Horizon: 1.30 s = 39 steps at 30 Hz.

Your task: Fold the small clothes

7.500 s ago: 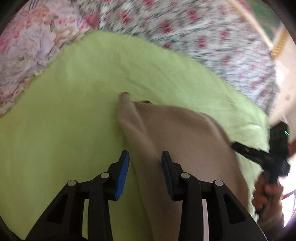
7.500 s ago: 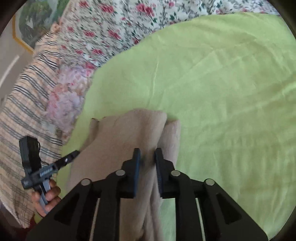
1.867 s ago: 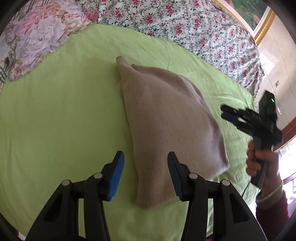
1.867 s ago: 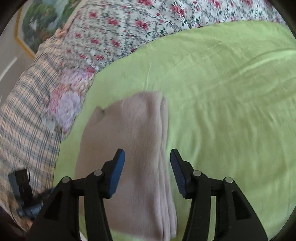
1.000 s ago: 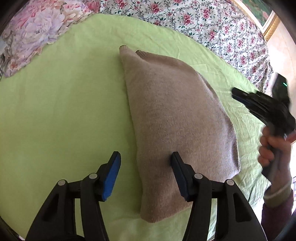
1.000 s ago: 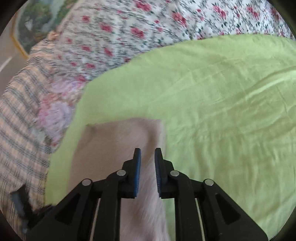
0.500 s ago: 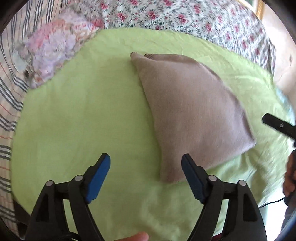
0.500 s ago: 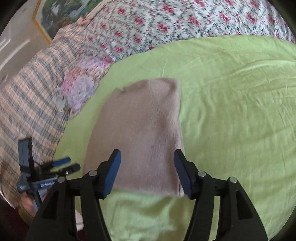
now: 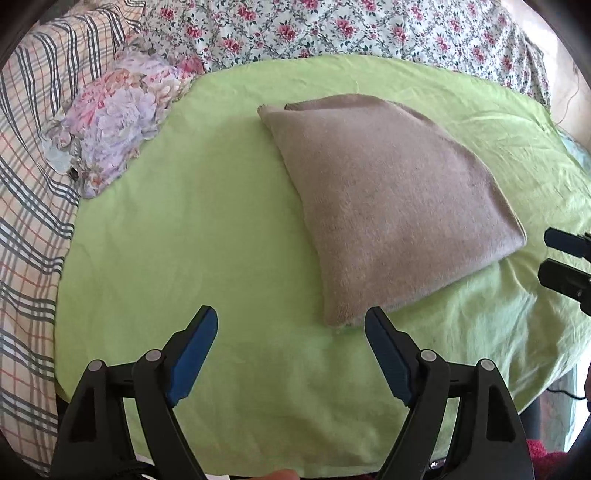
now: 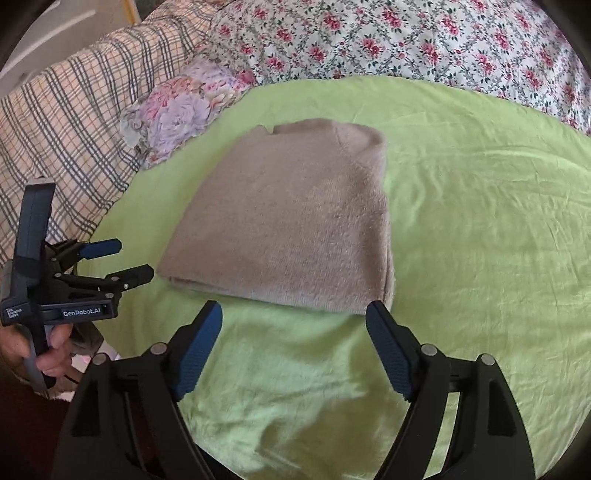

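Note:
A beige knitted garment [image 9: 388,206] lies folded into a flat rectangle on the green sheet [image 9: 184,240]; it also shows in the right wrist view [image 10: 295,221]. My left gripper [image 9: 291,328] is wide open and empty, held above the sheet just short of the garment's near corner. My right gripper [image 10: 295,325] is wide open and empty, just short of the garment's near edge. The left gripper also shows in the right wrist view [image 10: 122,262], at the left, open. The right gripper shows at the right edge of the left wrist view [image 9: 565,258], open.
A floral bedspread [image 9: 369,29] lies beyond the sheet. A plaid cloth [image 9: 26,184] and a crumpled purple floral cloth [image 9: 118,118] lie at the left. The sheet's near edge [image 9: 332,469] drops off close to me.
Both grippers have pulled back from the garment and opened wider. The right gripper, shut a second ago, is now open. The folded garment lies still.

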Each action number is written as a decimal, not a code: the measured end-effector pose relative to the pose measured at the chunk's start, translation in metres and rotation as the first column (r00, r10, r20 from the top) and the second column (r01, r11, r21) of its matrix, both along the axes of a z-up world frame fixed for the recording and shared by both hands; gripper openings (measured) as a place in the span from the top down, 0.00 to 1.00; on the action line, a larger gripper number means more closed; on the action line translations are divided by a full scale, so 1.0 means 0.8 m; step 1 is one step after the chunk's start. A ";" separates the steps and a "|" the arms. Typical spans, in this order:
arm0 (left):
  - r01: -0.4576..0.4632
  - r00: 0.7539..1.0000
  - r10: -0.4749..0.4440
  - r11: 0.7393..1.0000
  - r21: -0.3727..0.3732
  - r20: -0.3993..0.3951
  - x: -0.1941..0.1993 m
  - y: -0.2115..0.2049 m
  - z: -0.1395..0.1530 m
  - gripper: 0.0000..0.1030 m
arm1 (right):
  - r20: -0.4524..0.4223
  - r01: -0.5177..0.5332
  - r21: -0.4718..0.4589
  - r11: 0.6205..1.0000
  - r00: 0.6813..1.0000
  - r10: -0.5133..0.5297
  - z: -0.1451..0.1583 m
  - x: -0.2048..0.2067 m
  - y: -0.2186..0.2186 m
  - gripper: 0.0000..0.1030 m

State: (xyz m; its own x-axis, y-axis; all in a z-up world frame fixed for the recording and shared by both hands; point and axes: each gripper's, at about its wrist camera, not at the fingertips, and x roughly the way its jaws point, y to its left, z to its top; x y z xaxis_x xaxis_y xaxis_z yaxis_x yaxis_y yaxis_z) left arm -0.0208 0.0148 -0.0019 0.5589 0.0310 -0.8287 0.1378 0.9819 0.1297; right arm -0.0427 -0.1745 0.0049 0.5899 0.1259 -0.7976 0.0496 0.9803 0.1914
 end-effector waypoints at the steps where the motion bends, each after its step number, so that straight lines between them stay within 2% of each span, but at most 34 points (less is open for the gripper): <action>1: 0.000 1.000 0.000 1.000 -0.001 0.005 0.004 0.001 0.001 0.20 | 0.004 0.003 0.003 1.000 1.000 -0.003 0.000 0.001 0.000 0.22; 5: -0.004 1.000 0.005 1.000 -0.003 0.020 0.016 -0.003 0.007 0.20 | 0.000 0.000 -0.005 1.000 1.000 0.000 -0.003 0.009 0.004 0.21; 13: -0.005 0.999 0.004 1.000 0.016 0.046 0.035 -0.011 0.017 0.19 | -0.029 -0.071 -0.050 0.996 0.997 0.069 -0.003 0.036 0.016 0.21; 26: 0.010 0.997 -0.011 1.000 0.018 0.080 0.053 -0.019 0.031 0.19 | -0.066 -0.116 -0.061 0.991 0.992 0.112 -0.001 0.079 0.010 0.21; 34: 0.002 0.997 -0.003 1.000 0.006 0.082 0.067 -0.012 0.031 0.19 | -0.062 -0.102 -0.058 0.993 0.993 0.098 0.003 0.096 0.002 0.21; 39: -0.013 0.998 0.015 0.999 -0.031 0.060 0.079 -0.004 0.029 0.19 | -0.065 -0.066 -0.045 0.997 0.996 0.063 0.001 0.106 -0.012 0.21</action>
State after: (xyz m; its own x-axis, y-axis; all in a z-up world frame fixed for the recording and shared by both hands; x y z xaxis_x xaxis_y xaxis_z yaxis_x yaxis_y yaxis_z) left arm 0.0423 0.0120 0.0215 0.6077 0.0143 -0.7940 0.1168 0.9874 0.1072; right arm 0.0422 -0.1841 0.0061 0.5299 0.1230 -0.8391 -0.0033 0.9897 0.1431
